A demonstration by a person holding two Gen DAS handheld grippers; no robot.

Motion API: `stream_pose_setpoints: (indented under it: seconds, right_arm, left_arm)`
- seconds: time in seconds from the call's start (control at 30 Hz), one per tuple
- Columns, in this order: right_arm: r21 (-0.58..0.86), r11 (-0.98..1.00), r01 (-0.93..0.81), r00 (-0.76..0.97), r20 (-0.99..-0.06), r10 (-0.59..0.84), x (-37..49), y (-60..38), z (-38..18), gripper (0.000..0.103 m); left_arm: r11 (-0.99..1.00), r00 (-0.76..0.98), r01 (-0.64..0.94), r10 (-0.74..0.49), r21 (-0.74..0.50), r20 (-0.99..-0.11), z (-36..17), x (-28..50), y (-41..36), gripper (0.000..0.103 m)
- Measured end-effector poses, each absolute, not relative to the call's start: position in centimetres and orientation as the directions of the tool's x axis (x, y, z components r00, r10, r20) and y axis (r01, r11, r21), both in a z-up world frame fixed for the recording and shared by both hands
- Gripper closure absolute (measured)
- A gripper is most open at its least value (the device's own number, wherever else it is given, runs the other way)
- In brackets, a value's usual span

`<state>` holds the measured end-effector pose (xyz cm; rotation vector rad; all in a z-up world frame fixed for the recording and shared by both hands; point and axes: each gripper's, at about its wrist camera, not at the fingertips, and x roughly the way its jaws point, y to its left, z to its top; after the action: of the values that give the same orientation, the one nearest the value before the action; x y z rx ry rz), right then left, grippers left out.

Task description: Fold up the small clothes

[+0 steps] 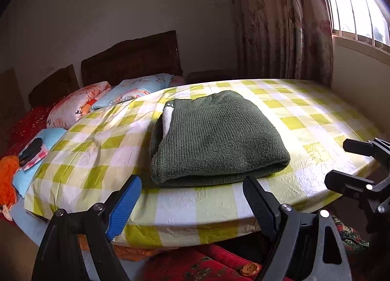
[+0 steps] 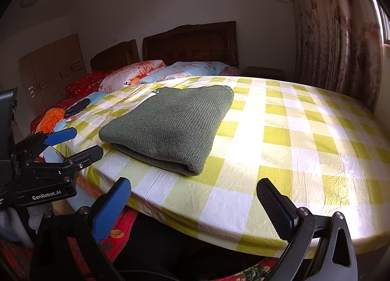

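The green knit sweater (image 1: 214, 135) lay folded into a thick rectangle on the round table (image 1: 304, 120) with the yellow-and-white checked cover, near its front edge — a strip of white lining showed at one open end. Just short of that edge the left gripper (image 1: 192, 198) hovered with its jaws spread wide and nothing between them. The right gripper (image 2: 195, 208) hung beside it, likewise spread and empty, apart from the sweater. Behind the table stood a bed with floral pillows (image 2: 136, 74) and a dark wooden headboard (image 2: 190, 42) — patterned curtains (image 1: 280, 25) hung beside it.
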<state>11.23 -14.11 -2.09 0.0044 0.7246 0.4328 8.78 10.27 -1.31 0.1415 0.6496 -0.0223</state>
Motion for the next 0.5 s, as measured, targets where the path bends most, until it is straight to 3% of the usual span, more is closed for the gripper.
stream_pose_setpoints:
  seconds: [0.5]
  right_arm:
    - [0.158,0.912,-0.379,0.66,-0.644,0.386,11.28,-14.03,-2.32,0.0]
  left_arm:
    - [0.989,0.794,0.067,0.028,0.133,-0.608,-1.53,8.67,10.08,0.016]
